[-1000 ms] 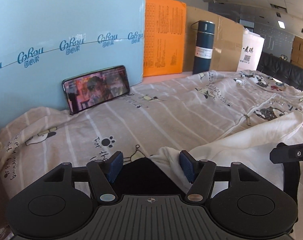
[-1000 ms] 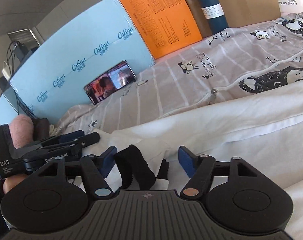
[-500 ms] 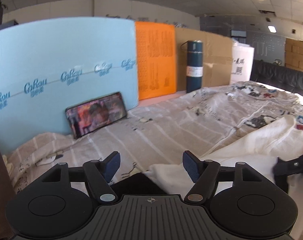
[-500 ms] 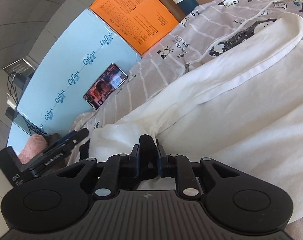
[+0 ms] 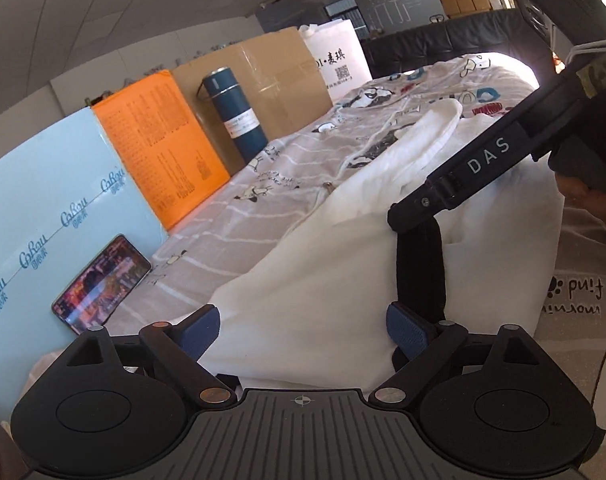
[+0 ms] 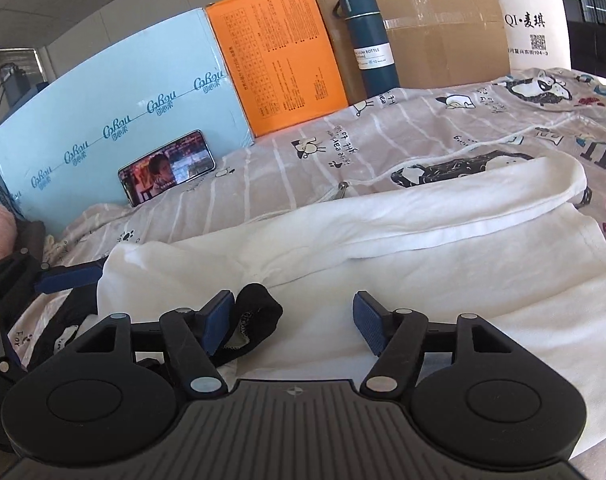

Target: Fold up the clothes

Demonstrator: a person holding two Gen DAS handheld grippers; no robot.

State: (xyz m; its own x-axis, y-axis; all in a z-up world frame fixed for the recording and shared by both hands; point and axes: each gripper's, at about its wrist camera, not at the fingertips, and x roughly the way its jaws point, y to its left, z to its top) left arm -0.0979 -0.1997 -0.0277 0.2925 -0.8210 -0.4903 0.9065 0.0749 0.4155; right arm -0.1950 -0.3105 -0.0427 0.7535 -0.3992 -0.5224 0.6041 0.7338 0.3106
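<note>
Now, left wrist view: our left gripper point(image 5: 301, 326) stands with its blue-padded jaws spread wide and nothing between them; the white cotton garment point(image 5: 343, 264) lies just ahead, draped over the grey striped cartoon-print bedsheet point(image 5: 239, 216).
Other tool, left view: the black body of our right gripper point(image 5: 475, 176) crosses above the white cloth, with a black strap-like piece point(image 5: 421, 268) hanging below it.
Backdrop, left view: a dark teal vacuum bottle point(image 5: 235, 116), an orange printed board point(image 5: 159, 144) and a lit phone point(image 5: 101, 284) leaning on the pale blue panel point(image 5: 35, 184).
Right wrist view: our right gripper point(image 6: 293, 318) is likewise released, jaws apart; a small black fabric item point(image 6: 255, 316) sits against its left pad point(image 6: 219, 316), not pinched.
Garment, right view: the white top spreads across the sheet, a thick folded hem point(image 6: 423, 216) running along its far side.
Step in hand, our judgement: we are between grasps, choosing the next hold.
Doing it well: we should pinch both near corners at a single layer, lift evenly, and keep the black item clear of the fold.
</note>
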